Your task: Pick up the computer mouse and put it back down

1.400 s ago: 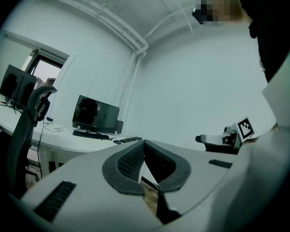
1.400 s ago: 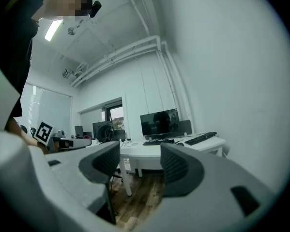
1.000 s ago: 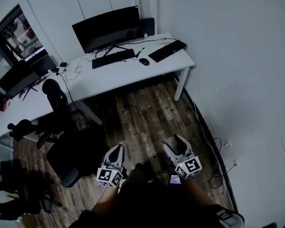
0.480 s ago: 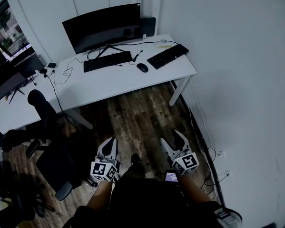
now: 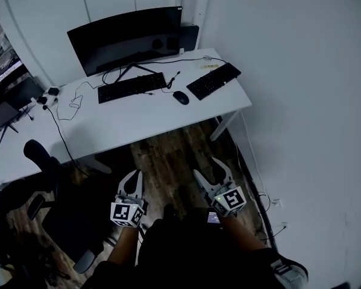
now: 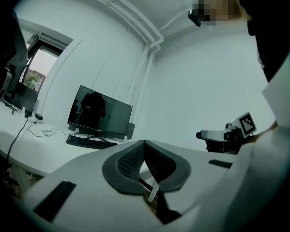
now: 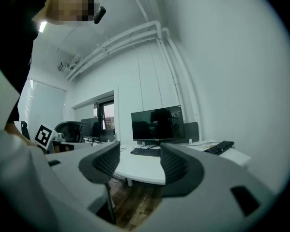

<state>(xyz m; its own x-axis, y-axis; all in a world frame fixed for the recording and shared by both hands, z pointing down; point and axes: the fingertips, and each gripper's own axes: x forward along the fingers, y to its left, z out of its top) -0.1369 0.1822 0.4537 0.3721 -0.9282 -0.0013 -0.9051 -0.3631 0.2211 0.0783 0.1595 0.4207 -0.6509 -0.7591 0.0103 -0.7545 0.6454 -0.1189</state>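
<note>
White rectangular worktop [image 5: 145, 123], wide curved black monitor [image 5: 125, 39], long black keyboard [image 5: 132, 87], dark oval computer mouse [image 5: 181, 97], second black keyboard [image 5: 213, 80], loose black cables [image 5: 76, 103].

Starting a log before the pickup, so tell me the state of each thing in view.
computer mouse: resting on the desk, untouched
monitor: screen dark
left gripper: fingers together, empty
right gripper: fingers apart, empty
office chair: unoccupied

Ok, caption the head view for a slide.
Left gripper and right gripper, above wood floor, face the desk; mouse between two keyboards.
</note>
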